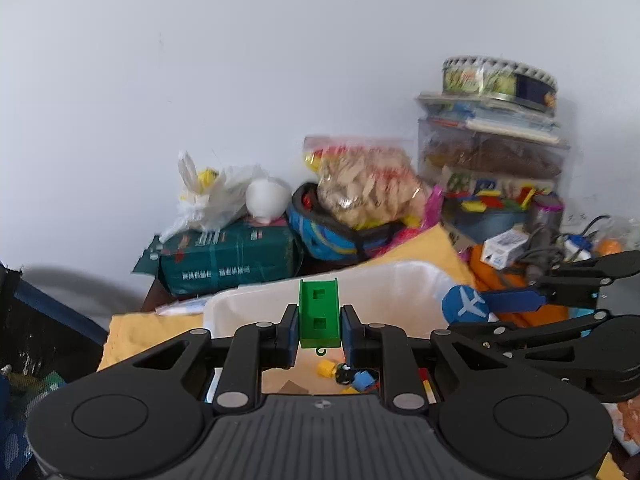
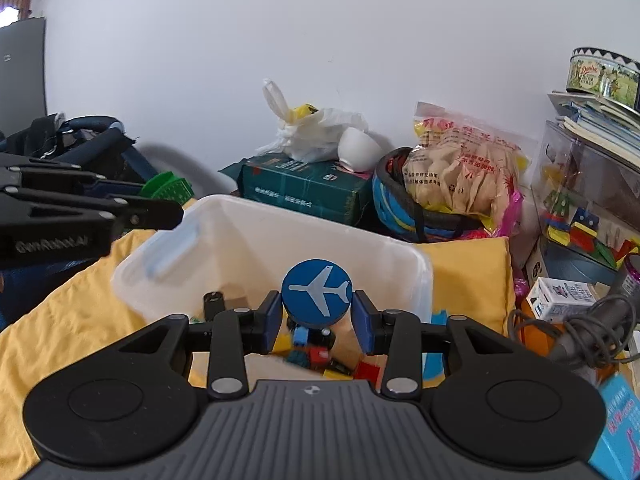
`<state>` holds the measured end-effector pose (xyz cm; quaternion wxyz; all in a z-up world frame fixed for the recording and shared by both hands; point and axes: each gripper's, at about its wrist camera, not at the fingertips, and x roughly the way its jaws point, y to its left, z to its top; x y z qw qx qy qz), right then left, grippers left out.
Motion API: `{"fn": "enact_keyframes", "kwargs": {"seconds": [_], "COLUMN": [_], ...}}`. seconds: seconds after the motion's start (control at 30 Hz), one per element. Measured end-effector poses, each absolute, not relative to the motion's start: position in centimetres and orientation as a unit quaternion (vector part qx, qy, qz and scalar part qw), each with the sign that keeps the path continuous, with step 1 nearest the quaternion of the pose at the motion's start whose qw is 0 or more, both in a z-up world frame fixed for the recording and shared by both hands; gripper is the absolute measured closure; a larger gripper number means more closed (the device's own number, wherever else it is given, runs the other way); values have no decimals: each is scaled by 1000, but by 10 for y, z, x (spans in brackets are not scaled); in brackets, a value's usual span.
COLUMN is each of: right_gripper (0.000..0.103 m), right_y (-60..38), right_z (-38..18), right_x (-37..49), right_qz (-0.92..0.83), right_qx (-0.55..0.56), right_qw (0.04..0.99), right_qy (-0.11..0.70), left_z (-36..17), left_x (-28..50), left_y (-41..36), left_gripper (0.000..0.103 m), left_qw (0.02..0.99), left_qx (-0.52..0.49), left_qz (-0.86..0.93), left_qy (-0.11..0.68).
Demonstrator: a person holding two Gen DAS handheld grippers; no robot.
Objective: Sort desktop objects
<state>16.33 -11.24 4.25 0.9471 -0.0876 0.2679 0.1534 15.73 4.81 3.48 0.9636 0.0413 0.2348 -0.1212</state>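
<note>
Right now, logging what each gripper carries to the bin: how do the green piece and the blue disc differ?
The green piece is a boxy block with square holes; the blue disc is round and flat, bearing a white airplane. The green piece sits in the left gripper, the blue disc in the right gripper. Both are clamped between blue pads above the white bin of toys.

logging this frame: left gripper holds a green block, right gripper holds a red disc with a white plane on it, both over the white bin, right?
One thing is off: the disc is blue, not red, as the right wrist view shows. The rest holds: the left gripper is shut on the green block, the right gripper grips the plane-marked disc, both over the white bin.
</note>
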Motion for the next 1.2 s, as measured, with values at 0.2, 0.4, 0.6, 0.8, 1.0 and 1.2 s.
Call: {"fn": "enact_keyframes", "kwargs": {"seconds": [0.2,0.4,0.6,0.8,1.0,1.2], "right_gripper": [58,58,54,50,49,46], "right_y": [-103,-113,-113,-106,-105,-107], "right_z": [13,11,21,22,16,18], "right_x": [201,188,173,155,141,131], "right_qz": [129,141,153,156,146,133], "right_qx": [-86,-41,-36,-47,-44,-53], "right_qw": [934,933,936,936,934,933], "right_qy": [322,330,314,311,323,330], "left_z": [17,13,14,13,14,26], "left_x": [177,159,142,130,118,102], "left_y": [39,39,40,44,44,36], "left_gripper": [61,60,51,42,28,25], "left_qw": [953,952,955,956,952,953], "left_qx": [66,53,54,45,37,59], "left_qz": [-116,-129,-121,-111,-97,-100], "left_qy": [271,273,264,269,290,281]}}
